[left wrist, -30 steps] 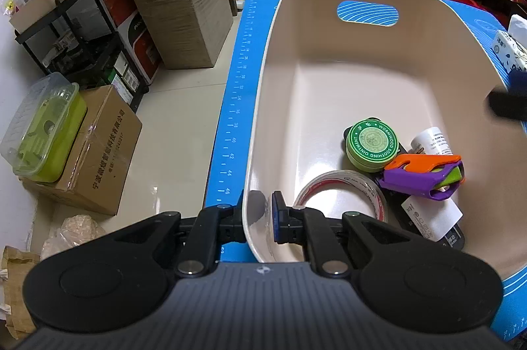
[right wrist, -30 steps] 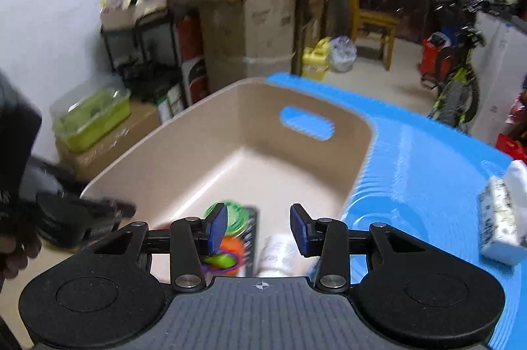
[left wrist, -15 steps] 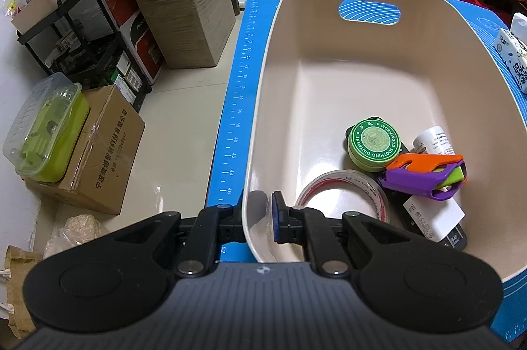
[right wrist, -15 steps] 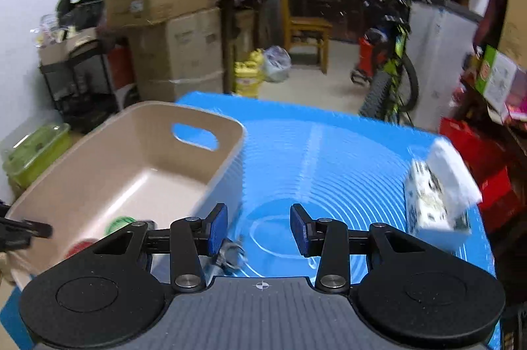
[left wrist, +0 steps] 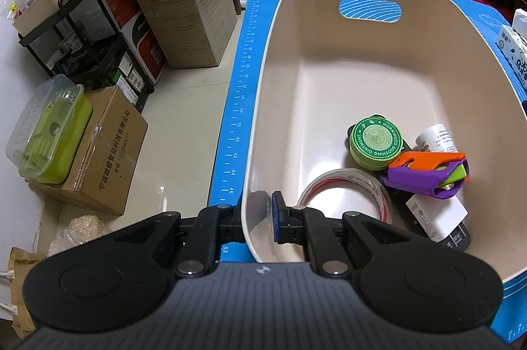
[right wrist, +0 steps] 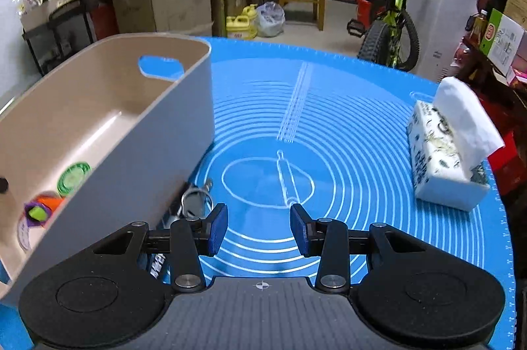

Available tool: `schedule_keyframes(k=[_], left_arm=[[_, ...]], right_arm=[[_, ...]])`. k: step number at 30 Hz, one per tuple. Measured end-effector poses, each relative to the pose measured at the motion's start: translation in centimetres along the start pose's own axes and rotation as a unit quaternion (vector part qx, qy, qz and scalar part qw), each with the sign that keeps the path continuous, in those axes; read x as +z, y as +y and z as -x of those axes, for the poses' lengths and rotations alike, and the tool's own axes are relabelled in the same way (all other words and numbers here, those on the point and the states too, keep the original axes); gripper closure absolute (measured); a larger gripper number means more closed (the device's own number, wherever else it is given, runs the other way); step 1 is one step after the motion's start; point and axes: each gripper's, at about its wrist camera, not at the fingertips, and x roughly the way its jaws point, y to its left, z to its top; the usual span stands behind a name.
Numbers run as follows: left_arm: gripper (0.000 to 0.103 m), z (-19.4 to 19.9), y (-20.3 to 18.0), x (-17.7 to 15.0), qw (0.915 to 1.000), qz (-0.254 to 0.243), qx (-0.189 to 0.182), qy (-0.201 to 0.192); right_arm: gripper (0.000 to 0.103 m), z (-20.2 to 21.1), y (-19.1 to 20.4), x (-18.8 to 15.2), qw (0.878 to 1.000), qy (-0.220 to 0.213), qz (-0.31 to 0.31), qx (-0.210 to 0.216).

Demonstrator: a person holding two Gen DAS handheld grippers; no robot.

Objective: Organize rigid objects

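A beige bin [left wrist: 263, 106] stands on the blue mat. My left gripper [left wrist: 257, 219] is shut on the bin's near rim, one finger outside and one inside. In the bin lie a green ointment tin [left wrist: 374, 145], a tape roll [left wrist: 346, 195], a purple and orange tool [left wrist: 428, 173], a white bottle [left wrist: 436, 137] and a white card [left wrist: 434, 215]. My right gripper [right wrist: 259, 229] is open and empty above the mat, right of the bin [right wrist: 138, 159]. A metal keyring-like object [right wrist: 194, 198] lies on the mat against the bin's outer wall, by my right gripper's left finger.
A tissue pack [right wrist: 444, 152] sits at the mat's right edge. The blue mat [right wrist: 329, 126] has a ruler edge at the left [left wrist: 237, 119]. Cardboard boxes [left wrist: 184, 4], a shelf, a green container [left wrist: 46, 132] and a bicycle [right wrist: 392, 20] stand on the floor around.
My right gripper has swung from over the bin to the right, out above the mat, and lowered. The left gripper has kept its hold on the bin's rim.
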Motion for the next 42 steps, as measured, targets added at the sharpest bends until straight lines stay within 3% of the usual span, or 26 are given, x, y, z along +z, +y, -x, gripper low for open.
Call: schedule_keyframes(k=[14, 16, 22, 29, 34, 36, 42], left_arm=[[0.088, 0.1, -0.1, -0.1, 1.0, -0.004, 0.0, 0.0], [0.082, 0.1, -0.1, -0.1, 1.0, -0.004, -0.005, -0.001], [0.082, 0.0, -0.2, -0.2, 1.0, -0.007, -0.007, -0.002], [0.082, 0.0, -0.1, -0.2, 0.9999, -0.006, -0.009, -0.002], [0.082, 0.0, -0.2, -0.2, 0.9999, -0.006, -0.009, -0.003], [0.082, 0.0, -0.1, -0.2, 0.9999, -0.006, -0.009, -0.002], [0.082, 0.0, -0.1, -0.2, 0.9999, -0.006, -0.01, -0.002]], right_arm=[[0.053, -3.1, 2.6, -0.5, 0.998, 0.014, 0.048, 0.037], [0.053, -3.3, 3.0, -0.6, 0.997, 0.017, 0.055, 0.044], [0.053, -4.0, 3.7, -0.4, 0.997, 0.014, 0.057, 0.056], [0.055, -4.4, 3.4, -0.3, 0.998, 0.003, 0.044, 0.052], [0.055, -4.4, 3.6, -0.2, 0.998, -0.016, 0.056, 0.021], [0.063, -4.2, 3.6, -0.1, 0.998, -0.023, 0.06, 0.004], [0.066, -4.8, 2.0, 0.1, 0.999, -0.015, 0.028, -0.009]])
